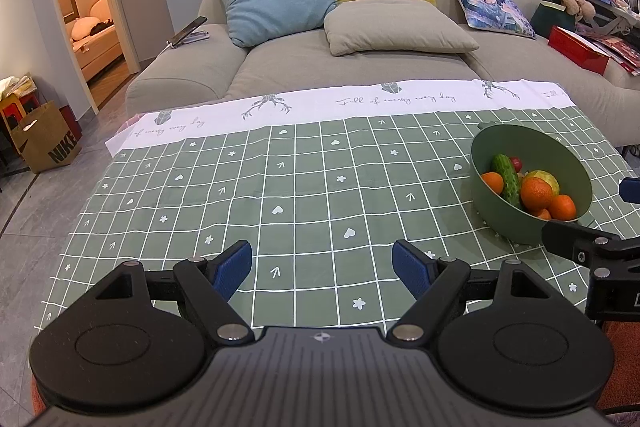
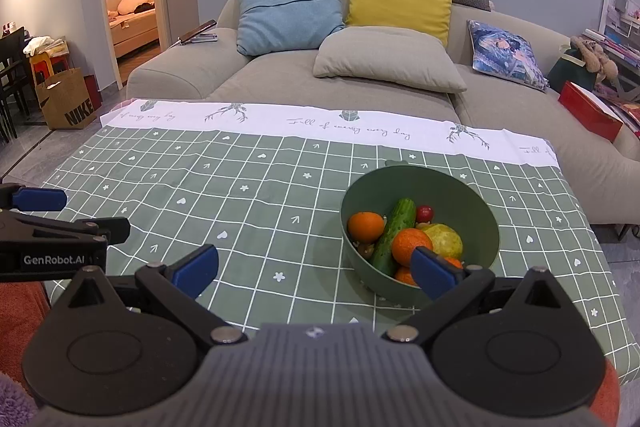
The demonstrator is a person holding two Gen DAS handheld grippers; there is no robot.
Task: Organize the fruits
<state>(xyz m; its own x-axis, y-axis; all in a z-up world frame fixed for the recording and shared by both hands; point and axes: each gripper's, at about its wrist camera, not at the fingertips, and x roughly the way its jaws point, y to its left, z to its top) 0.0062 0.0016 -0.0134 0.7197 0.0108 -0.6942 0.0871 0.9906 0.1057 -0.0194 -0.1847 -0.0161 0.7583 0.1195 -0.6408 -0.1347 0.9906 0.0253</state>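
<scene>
A green bowl (image 2: 472,203) (image 1: 532,147) stands on the right part of the checked tablecloth. In it lie a cucumber (image 2: 394,231) (image 1: 507,179), several oranges (image 2: 365,226) (image 1: 536,193), a yellow-green fruit (image 2: 445,239) and a small red fruit (image 2: 424,213). My left gripper (image 1: 322,267) hovers open over bare cloth at the near edge, left of the bowl, holding nothing. My right gripper (image 2: 316,267) is open and empty too, its right fingertip (image 2: 432,273) in front of the bowl's near rim. Each gripper shows at the side of the other's view.
The green checked tablecloth (image 1: 280,195) covers a low table. Behind it stands a grey sofa (image 2: 280,75) with blue, yellow, grey and printed cushions. A paper bag (image 1: 48,143) sits on the floor at left. A red box (image 2: 588,111) lies on the sofa's right end.
</scene>
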